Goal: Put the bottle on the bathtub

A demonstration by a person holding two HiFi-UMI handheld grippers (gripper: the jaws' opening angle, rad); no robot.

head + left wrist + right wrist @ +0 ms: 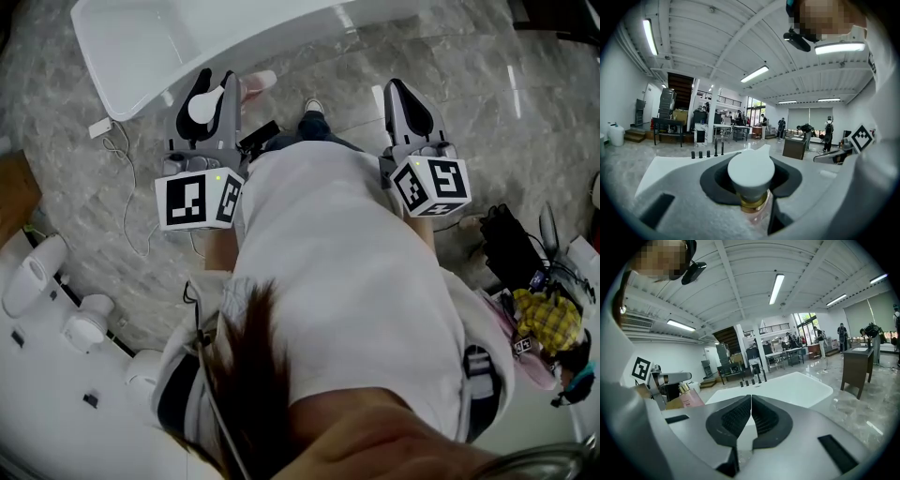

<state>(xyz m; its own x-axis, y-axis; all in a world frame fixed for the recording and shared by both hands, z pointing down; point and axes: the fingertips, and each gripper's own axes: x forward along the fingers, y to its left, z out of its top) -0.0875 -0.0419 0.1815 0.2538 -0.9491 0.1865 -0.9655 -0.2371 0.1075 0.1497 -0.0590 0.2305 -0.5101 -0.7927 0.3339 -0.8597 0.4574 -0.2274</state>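
Head view: the person stands on a grey marbled floor (394, 56) with a gripper in each hand, both held out ahead of the white shirt (347, 281). The left gripper (213, 82) lies at 11 o'clock from the torso and the right gripper (410, 98) at 1 o'clock, well apart from each other. The left jaws are clamped on the bottle (751, 174), gripping it just below its white cap, which points back toward the gripper body. A gold collar and a pink body show under the cap. From the right gripper view the same bottle appears at 9 o'clock, held off any surface. The right jaws are pressed together along their ribbed pads (740, 417) with nothing between them. The bathtub (122, 56), white and smooth-rimmed, occupies the 11 o'clock corner of the head view, ahead of the left gripper and not touched by the bottle. A row of small black fittings (752, 379) stands along its far edge. A white adapter with a thin cable (100, 127) lies on the floor just beside the bathtub, at 9 o'clock from the left gripper. A black bag (511, 246) and a yellow checked cloth (548, 319) lie at 3 o'clock.
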